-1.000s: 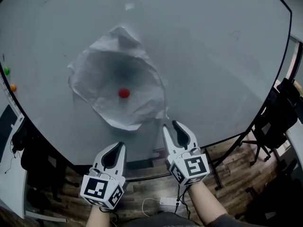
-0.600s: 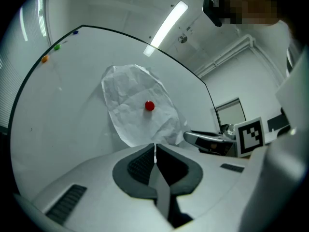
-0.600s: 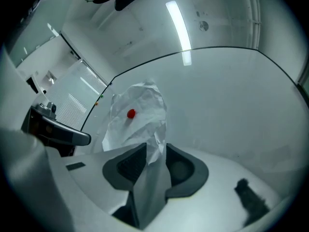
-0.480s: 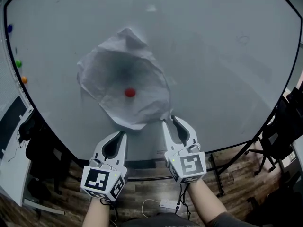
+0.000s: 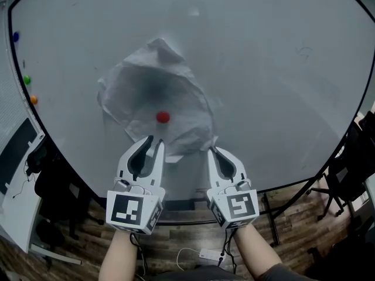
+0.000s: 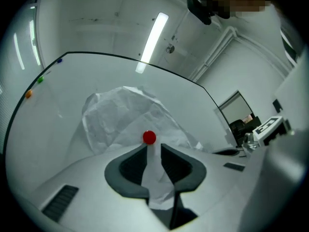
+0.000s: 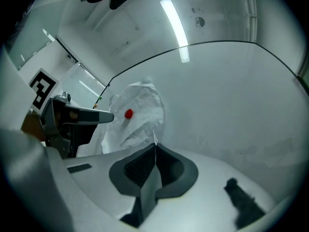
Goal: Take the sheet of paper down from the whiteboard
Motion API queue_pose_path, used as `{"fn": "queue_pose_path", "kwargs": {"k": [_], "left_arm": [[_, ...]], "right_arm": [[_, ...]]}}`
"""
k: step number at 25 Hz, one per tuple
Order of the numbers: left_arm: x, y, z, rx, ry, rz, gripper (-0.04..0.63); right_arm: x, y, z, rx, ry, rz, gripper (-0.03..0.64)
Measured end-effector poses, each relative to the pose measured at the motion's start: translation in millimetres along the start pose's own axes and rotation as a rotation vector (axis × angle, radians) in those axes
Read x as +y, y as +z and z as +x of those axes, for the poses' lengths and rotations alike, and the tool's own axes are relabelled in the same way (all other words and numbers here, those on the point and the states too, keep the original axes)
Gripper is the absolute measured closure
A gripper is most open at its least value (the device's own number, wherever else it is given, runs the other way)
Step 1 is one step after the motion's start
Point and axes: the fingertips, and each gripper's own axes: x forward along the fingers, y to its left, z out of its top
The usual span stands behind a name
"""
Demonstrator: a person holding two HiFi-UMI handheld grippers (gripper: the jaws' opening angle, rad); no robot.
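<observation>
A crumpled white sheet of paper (image 5: 152,92) hangs on the whiteboard (image 5: 263,69), pinned by a red magnet (image 5: 163,117). My right gripper (image 5: 212,150) has just closed and is shut on the sheet's lower right corner; in the right gripper view (image 7: 155,145) a thin fold of paper (image 7: 140,110) runs between the jaws. My left gripper (image 5: 155,140) is at the sheet's lower edge below the magnet. Its jaws have just been opening and stand slightly apart (image 6: 153,146). The paper (image 6: 120,115) shows in the gap, unpinched, with the magnet (image 6: 149,137) just beyond the tips.
Blue (image 5: 16,37), green (image 5: 26,79) and orange (image 5: 33,99) magnets sit at the board's left edge. Below the board are its stand, a wooden floor with a white power strip (image 5: 208,253), dark bags at the left (image 5: 47,180) and a chair at the right (image 5: 351,174).
My left gripper rose to the sheet's lower edge and its jaws parted a little. The right gripper's wide-open jaws closed on the sheet's lower right corner.
</observation>
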Motion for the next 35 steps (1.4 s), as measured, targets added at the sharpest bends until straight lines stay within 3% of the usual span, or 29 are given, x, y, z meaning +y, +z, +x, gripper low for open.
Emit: {"fn": "queue_pose_path", "kwargs": {"k": [2,6,11,15,21,30,35], "left_arm": [[-3.0,10.4,9.2,-0.011,-0.004,0.052,0.483],[-3.0,14.8,26.6,-0.029,0.008,0.144,0.469],[1.7,20.0,43.5,-0.014,0.059,0.174,0.430],[3.1,49.4,48.0,-0.066,0.132,0.174,0.425],[10.0,20.0,48.2,-0.026,0.201,0.254,0.457],[3.0,47.8,46.4,-0.066,0.168,0.149,0.471],[7.5,1.5,29.6,0.042,0.125,0.074,0.471]], "right_arm": [[0.7,0.9,0.5,-0.006,0.001,0.002,0.591],[1.6,0.2,0.2,-0.009,-0.002,0.009,0.591],[0.2,-1.8,1.6,-0.004,-0.002,0.015,0.591],[-3.1,-5.4,1.0,0.003,-0.002,0.014,0.591],[-4.3,-7.2,2.7,0.003,0.001,0.009,0.591],[-1.6,-3.8,-4.9,-0.023,0.033,0.024,0.595],[9.6,-4.4,-8.6,-0.009,0.068,0.012,0.595]]}}
